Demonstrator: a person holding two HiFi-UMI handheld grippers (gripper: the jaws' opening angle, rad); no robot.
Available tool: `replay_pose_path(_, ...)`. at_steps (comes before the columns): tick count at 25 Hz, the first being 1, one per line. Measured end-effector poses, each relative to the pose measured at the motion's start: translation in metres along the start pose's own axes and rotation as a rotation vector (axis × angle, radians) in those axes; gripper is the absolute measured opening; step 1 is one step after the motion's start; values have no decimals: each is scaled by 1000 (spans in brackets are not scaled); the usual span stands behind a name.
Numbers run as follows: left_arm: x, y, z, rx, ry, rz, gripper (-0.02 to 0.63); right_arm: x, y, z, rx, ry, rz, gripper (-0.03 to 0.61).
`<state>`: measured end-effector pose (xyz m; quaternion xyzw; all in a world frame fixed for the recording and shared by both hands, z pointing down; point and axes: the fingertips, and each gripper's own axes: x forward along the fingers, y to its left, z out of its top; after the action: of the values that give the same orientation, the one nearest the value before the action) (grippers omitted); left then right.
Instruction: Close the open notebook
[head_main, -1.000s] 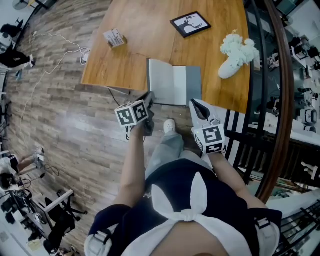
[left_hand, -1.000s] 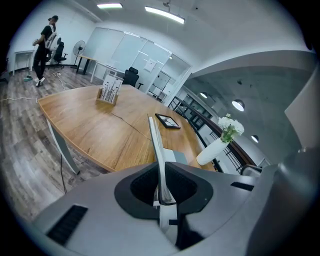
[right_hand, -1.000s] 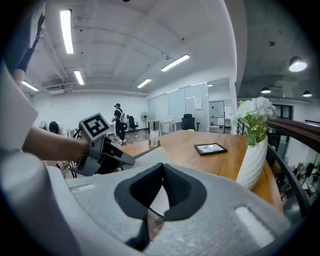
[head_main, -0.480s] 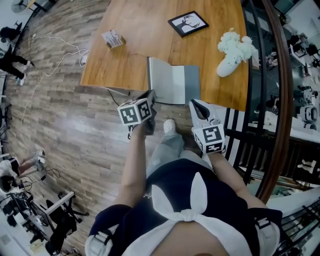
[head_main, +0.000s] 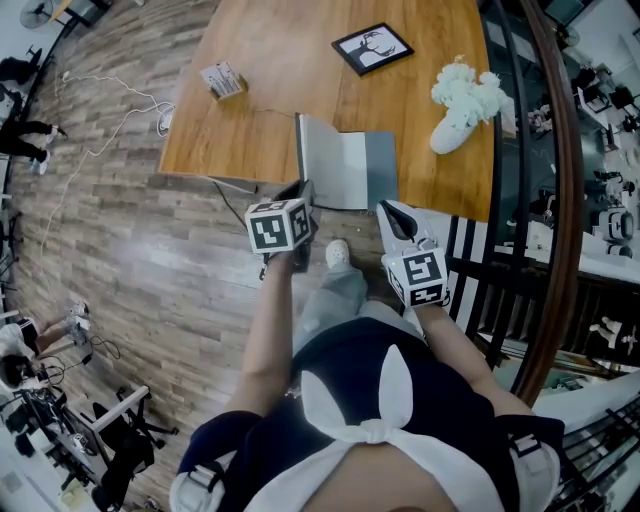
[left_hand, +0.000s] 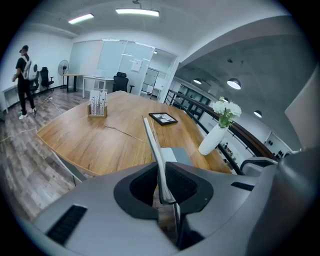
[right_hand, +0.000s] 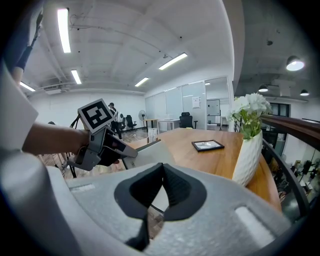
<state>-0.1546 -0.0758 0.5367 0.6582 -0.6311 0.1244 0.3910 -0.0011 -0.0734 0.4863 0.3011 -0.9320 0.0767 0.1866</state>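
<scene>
The open notebook (head_main: 352, 172) lies near the front edge of the wooden table (head_main: 270, 110), grey inner side up. My left gripper (head_main: 299, 192) is shut on its left cover, which stands raised off the table. In the left gripper view that cover (left_hand: 151, 142) runs edge-on between the jaws of the left gripper (left_hand: 161, 186). The right gripper view shows the lifted cover (right_hand: 152, 154) tilted, with the left gripper (right_hand: 125, 152) clamped on its near edge. My right gripper (head_main: 388, 208) hovers just off the notebook's right near corner, shut and holding nothing (right_hand: 161, 172).
A framed picture (head_main: 372, 48) lies farther back on the table. A white vase with white flowers (head_main: 458, 112) stands right of the notebook. A small card box (head_main: 225, 78) sits at the left. A dark railing (head_main: 560, 200) runs along the right.
My left gripper has rolled about its own line while keeping hold of the cover; its marker cube has turned and shifted slightly right. The right gripper has not moved.
</scene>
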Motion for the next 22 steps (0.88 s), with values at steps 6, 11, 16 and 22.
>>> replay_pose_path(6,3,-13,4,65,15,0,63,0,-3,-1,4,3,-4,-2)
replay_pose_path(11,6,-22,5,118,30,0,64,0,-5,-4,13,6,-8,-2)
replay_pose_path(16,10,-31,4,167,45,-4,67,0,-9,-7,17,14,-12,-2)
replay_pose_path(22,11,-47,3,199,81,-33,71,0,-12,-9,22,14,-18,-2)
